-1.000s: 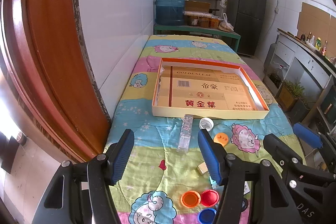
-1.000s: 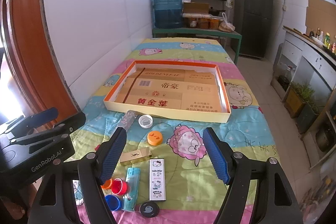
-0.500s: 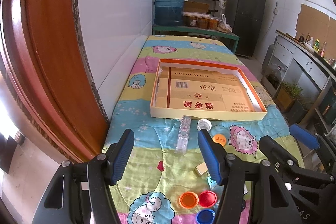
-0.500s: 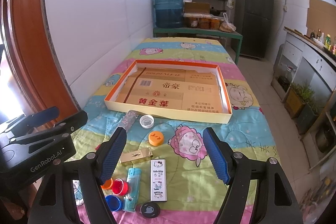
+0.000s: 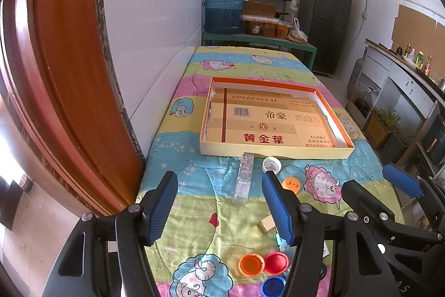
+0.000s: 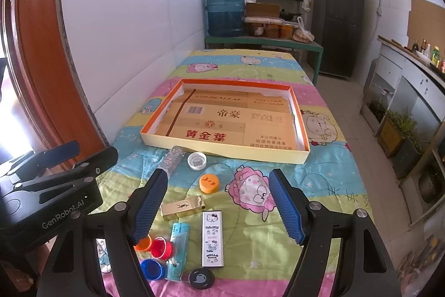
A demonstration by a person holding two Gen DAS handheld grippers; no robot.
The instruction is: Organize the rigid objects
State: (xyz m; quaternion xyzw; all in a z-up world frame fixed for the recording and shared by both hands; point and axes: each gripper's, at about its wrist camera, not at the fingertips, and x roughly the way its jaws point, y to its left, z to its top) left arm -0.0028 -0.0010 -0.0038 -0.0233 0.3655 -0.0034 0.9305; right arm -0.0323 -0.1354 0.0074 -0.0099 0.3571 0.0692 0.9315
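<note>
A shallow cardboard tray (image 5: pixel 275 152) (image 6: pixel 222 155) with an orange rim lies mid-table, nothing but printed card inside. In front of it lie a patterned clear tube (image 5: pixel 244 180) (image 6: pixel 173 159), a white cap (image 5: pixel 271 164) (image 6: pixel 197 160) and an orange cap (image 5: pixel 290 183) (image 6: pixel 208 183). Nearer lie a gold box (image 6: pixel 183 207), a Hello Kitty lighter (image 6: pixel 212 238), a blue lighter (image 6: pixel 176 249), and orange (image 5: pixel 251 264), red (image 5: pixel 276 262) and blue (image 5: pixel 274 285) caps. My left gripper (image 5: pixel 219 202) and right gripper (image 6: pixel 218 206) hover open above these, holding nothing.
A cartoon-print cloth (image 6: pixel 319 185) covers the table. A white tiled wall and a wooden door frame (image 5: pixel 69 74) run along its left side. A black disc (image 6: pixel 200 278) lies at the near edge. Beyond the table stand a water jug (image 6: pixel 225 10) and shelves.
Almost nothing: both grippers stay open and hover in nearly the same place. The objects on the table have not moved.
</note>
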